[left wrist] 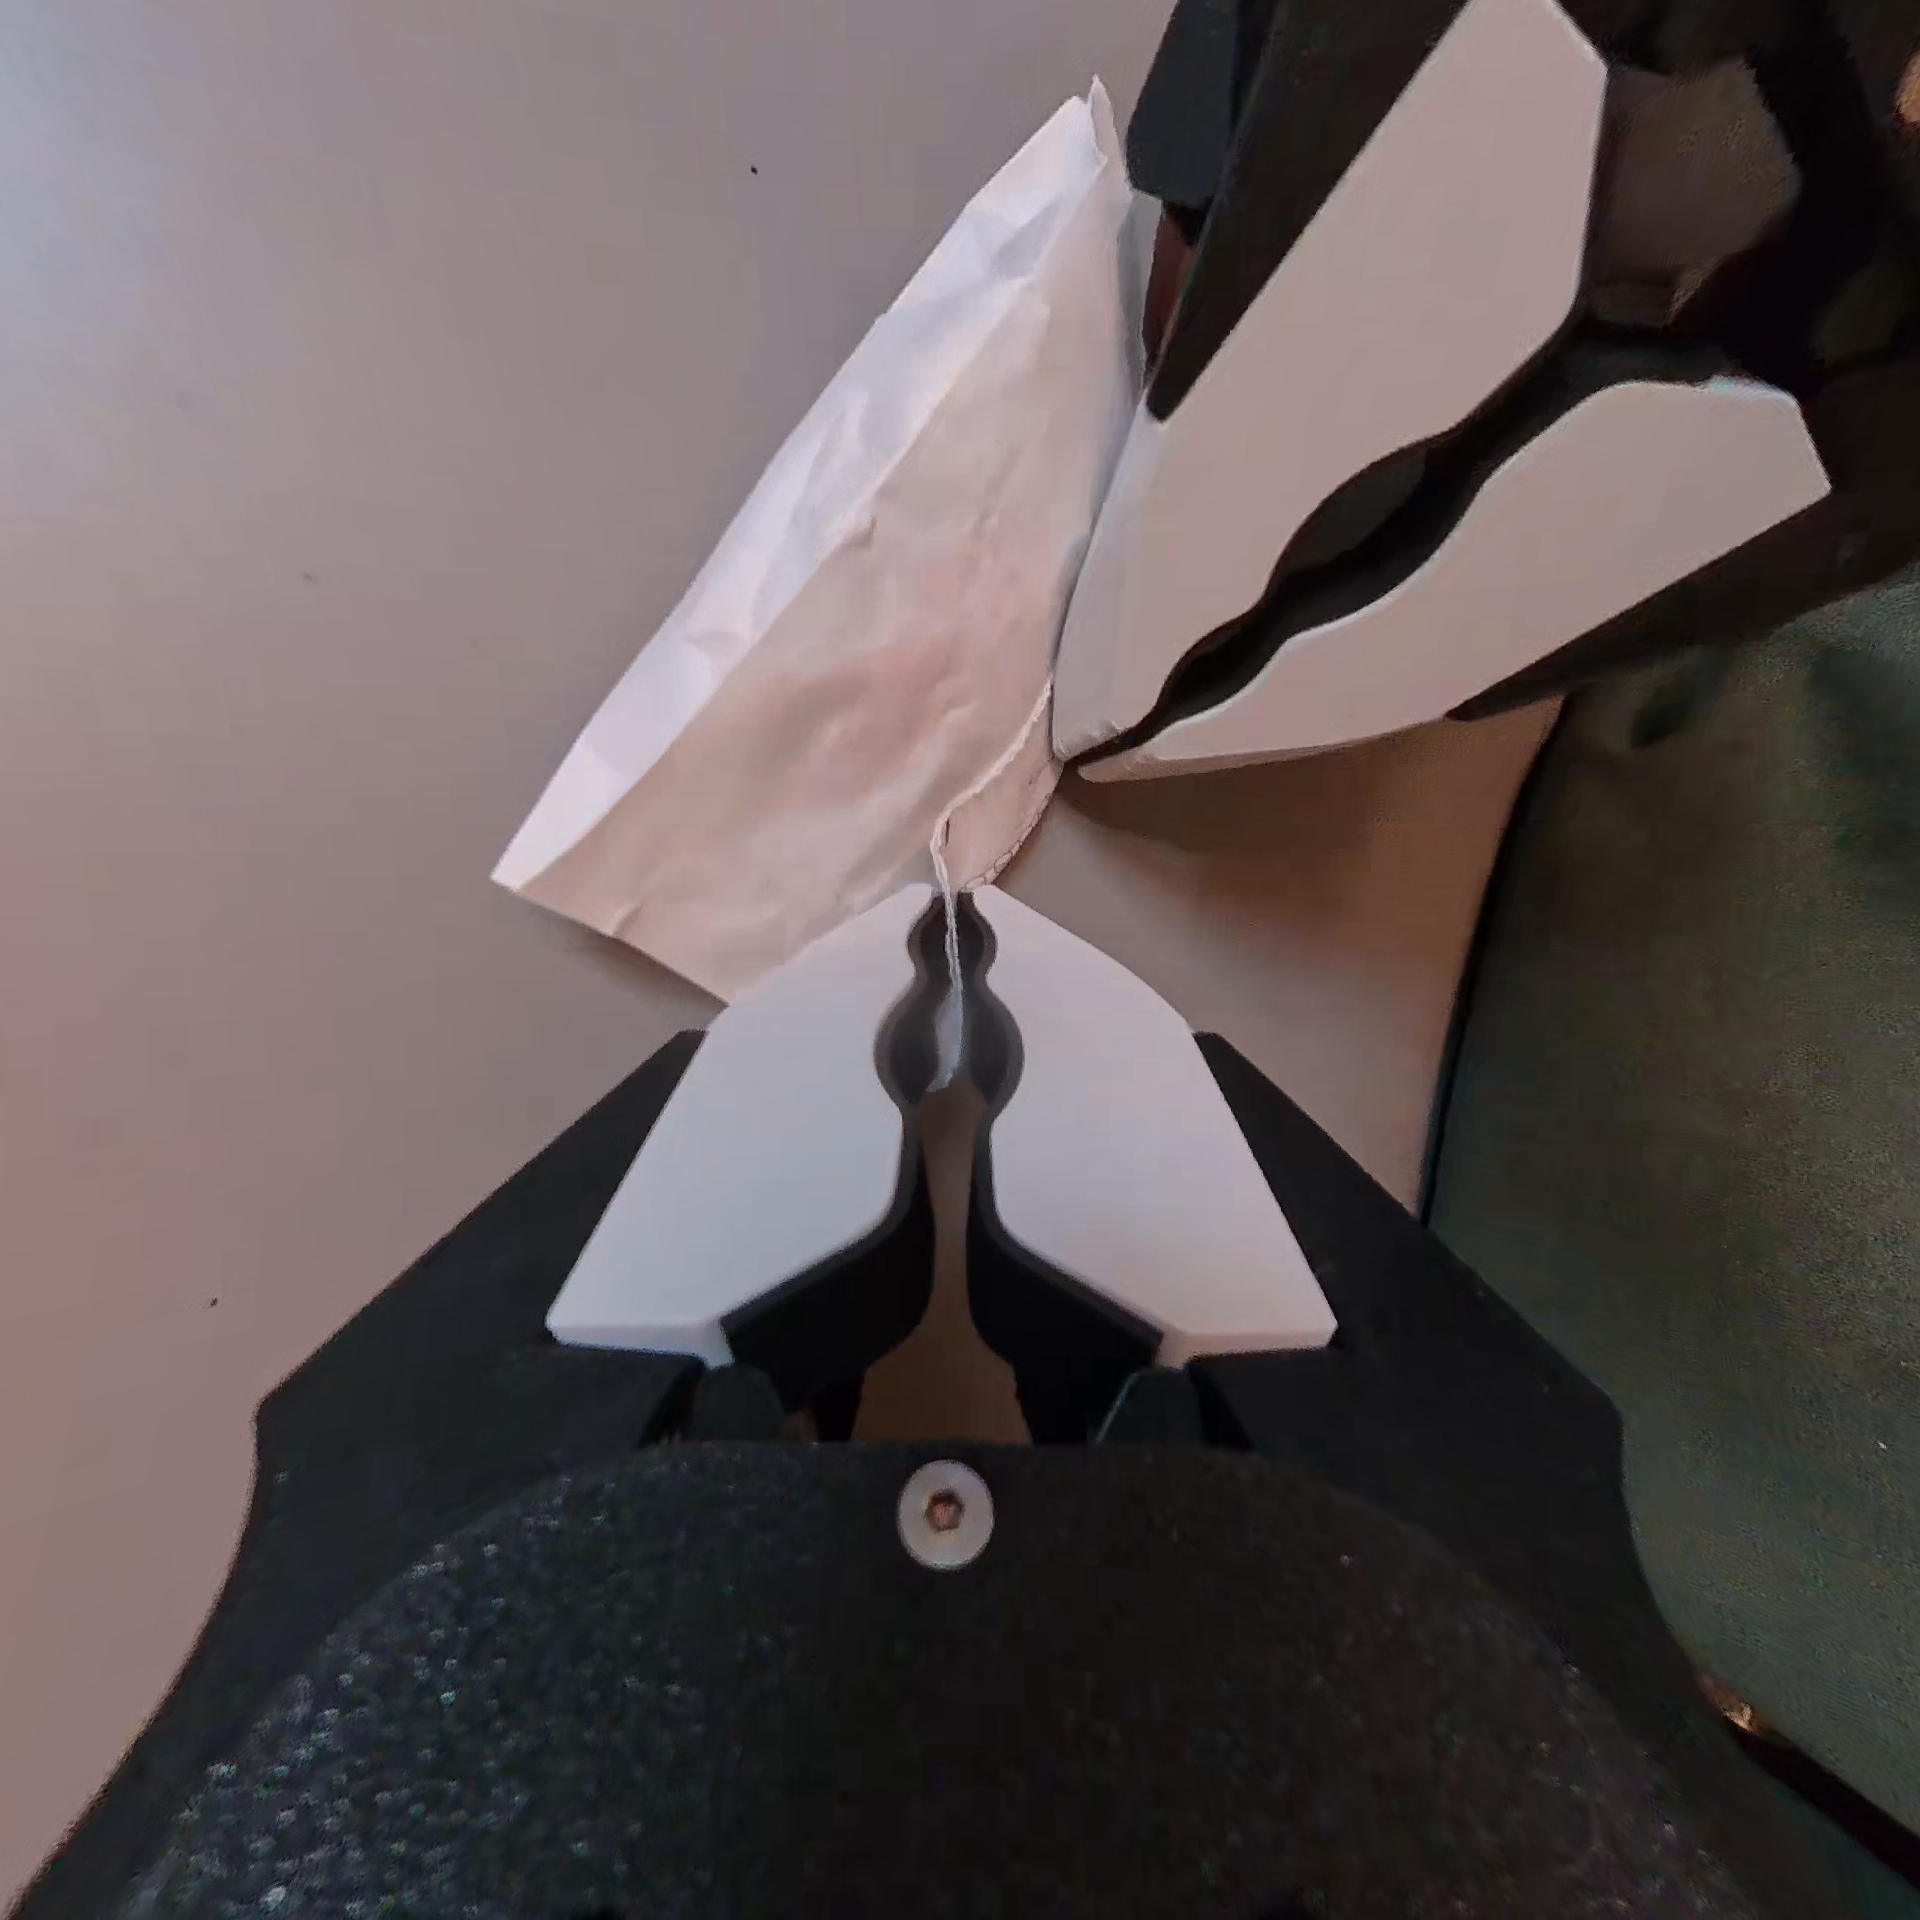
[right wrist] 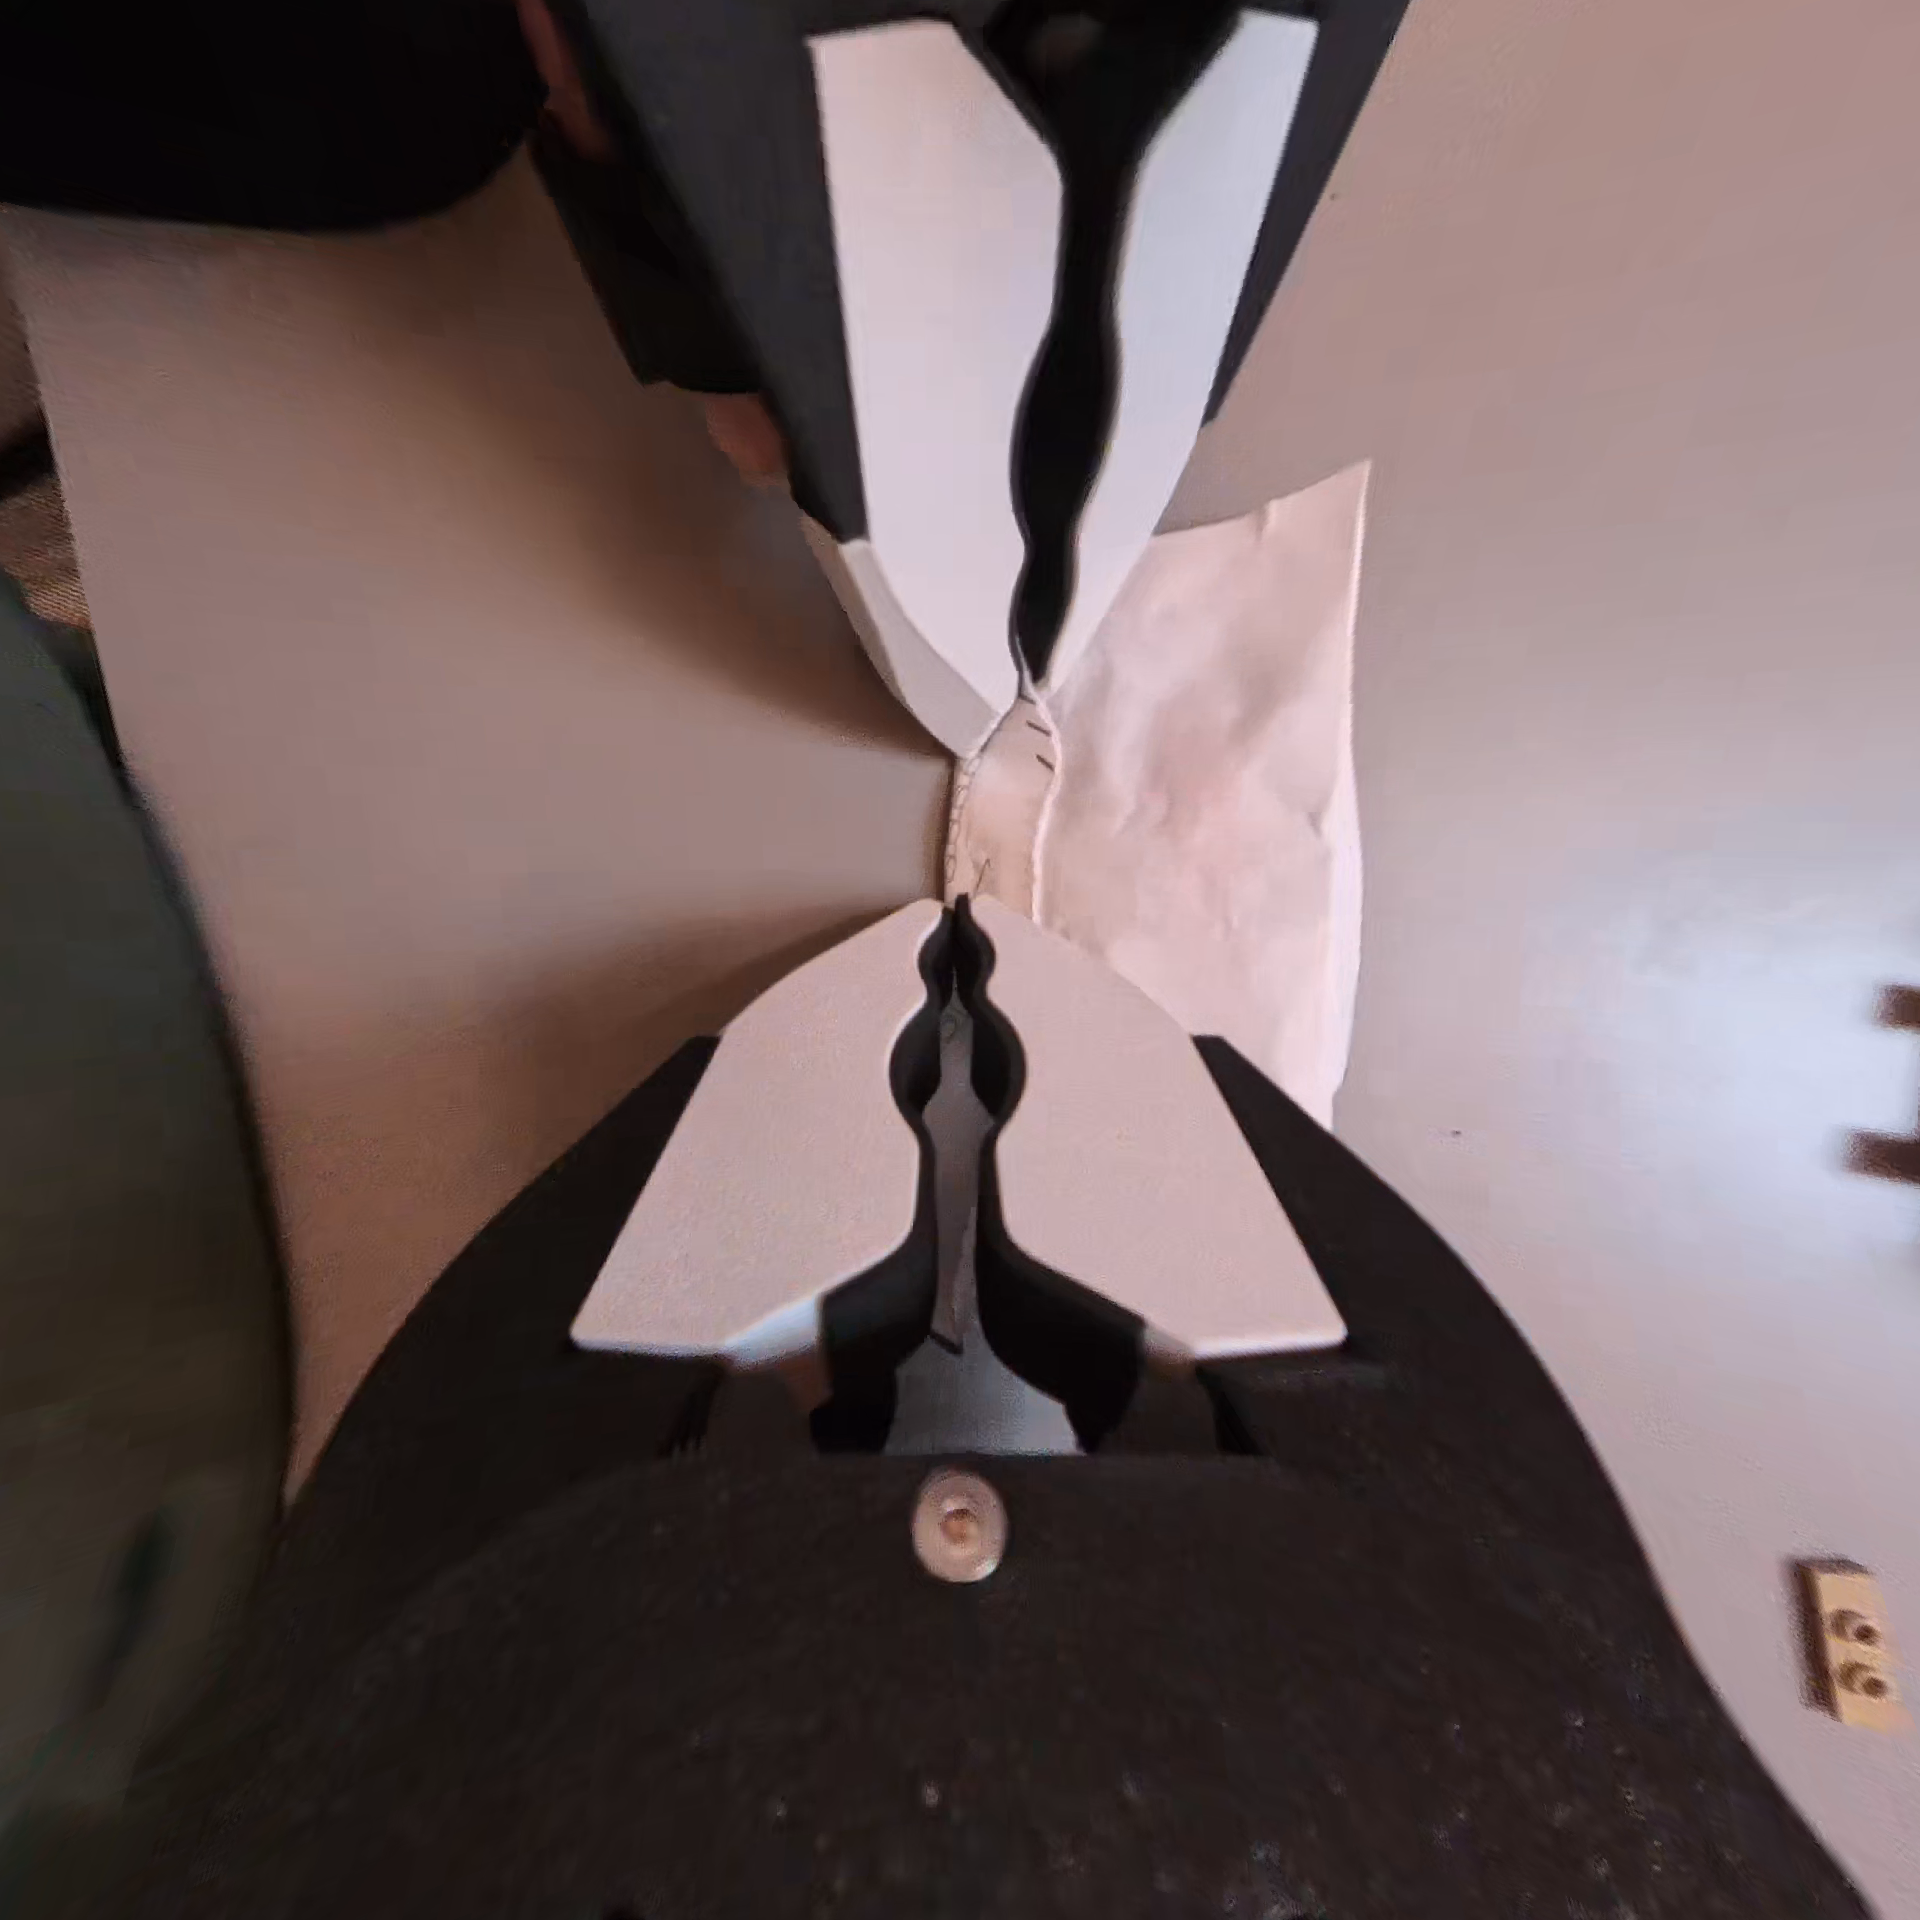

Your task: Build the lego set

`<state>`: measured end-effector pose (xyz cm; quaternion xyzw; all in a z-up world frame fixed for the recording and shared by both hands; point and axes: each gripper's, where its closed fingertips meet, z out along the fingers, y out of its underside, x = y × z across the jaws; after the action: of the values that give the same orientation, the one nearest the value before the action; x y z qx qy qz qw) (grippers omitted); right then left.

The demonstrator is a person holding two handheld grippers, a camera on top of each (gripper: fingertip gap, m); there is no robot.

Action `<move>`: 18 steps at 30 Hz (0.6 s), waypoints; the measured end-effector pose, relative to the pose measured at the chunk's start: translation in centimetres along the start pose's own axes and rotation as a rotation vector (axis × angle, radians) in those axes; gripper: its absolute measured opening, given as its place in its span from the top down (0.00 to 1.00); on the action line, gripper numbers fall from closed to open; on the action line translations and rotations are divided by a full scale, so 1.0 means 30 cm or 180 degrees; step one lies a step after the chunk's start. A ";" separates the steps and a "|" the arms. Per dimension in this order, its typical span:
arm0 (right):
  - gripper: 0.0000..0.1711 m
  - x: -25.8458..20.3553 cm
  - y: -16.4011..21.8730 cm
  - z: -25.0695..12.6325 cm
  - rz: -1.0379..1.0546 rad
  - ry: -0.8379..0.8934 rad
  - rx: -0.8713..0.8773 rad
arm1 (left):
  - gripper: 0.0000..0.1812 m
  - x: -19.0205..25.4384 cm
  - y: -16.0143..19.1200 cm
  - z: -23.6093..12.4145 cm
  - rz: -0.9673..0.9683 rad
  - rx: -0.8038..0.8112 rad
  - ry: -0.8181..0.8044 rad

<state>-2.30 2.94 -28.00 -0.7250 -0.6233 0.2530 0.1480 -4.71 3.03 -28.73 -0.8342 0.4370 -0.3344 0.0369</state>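
Note:
A white paper bag [left wrist: 862, 623] is held in the air over a pale table [left wrist: 312, 520]. My left gripper [left wrist: 951, 904] is shut on a thin strip of paper that runs up to the bag's edge. My right gripper [left wrist: 1075, 764] comes in from the upper right and is shut on the same end of the bag. In the right wrist view the bag [right wrist: 1195, 810] hangs to the right. My right gripper [right wrist: 956, 909] is shut on its edge, with paper showing between the jaws, and the left gripper [right wrist: 1023, 681] pinches it from above. The bag's contents are hidden.
A small tan brick [right wrist: 1849, 1662] lies on the table [right wrist: 1558, 416] at the lower right, and dark brown pieces [right wrist: 1891, 1153] show at the right edge. A dark green upholstered surface [left wrist: 1714, 1039] lies beside the table edge, on the left in the right wrist view [right wrist: 104, 1039]. From either gripper's tips it is about 20 cm to the small tan brick [right wrist: 1849, 1662].

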 end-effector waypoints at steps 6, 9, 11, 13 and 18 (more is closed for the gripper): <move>1.00 -0.004 0.005 0.029 0.0109 -0.0140 -0.0209 | 0.99 -0.012 0.006 -0.018 -0.0078 0.0202 0.0266; 1.00 -0.005 0.002 0.032 0.0099 -0.0114 -0.0222 | 0.99 -0.019 0.016 -0.029 -0.0161 0.0337 0.0311; 1.00 -0.006 0.001 0.032 0.0114 -0.0132 -0.0206 | 0.99 -0.023 0.022 -0.038 -0.0215 0.0392 0.0323; 1.00 -0.008 0.000 0.031 0.0135 -0.0146 -0.0171 | 0.99 -0.025 0.024 -0.043 -0.0279 0.0456 0.0377; 1.00 -0.020 -0.002 0.028 0.0193 -0.0235 -0.0128 | 0.99 -0.033 0.028 -0.045 -0.0402 0.0478 0.0402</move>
<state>-2.89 2.28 -28.56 -0.7366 -0.6110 0.2713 0.1026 -6.49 3.55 -28.49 -0.8322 0.3587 -0.4198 0.0506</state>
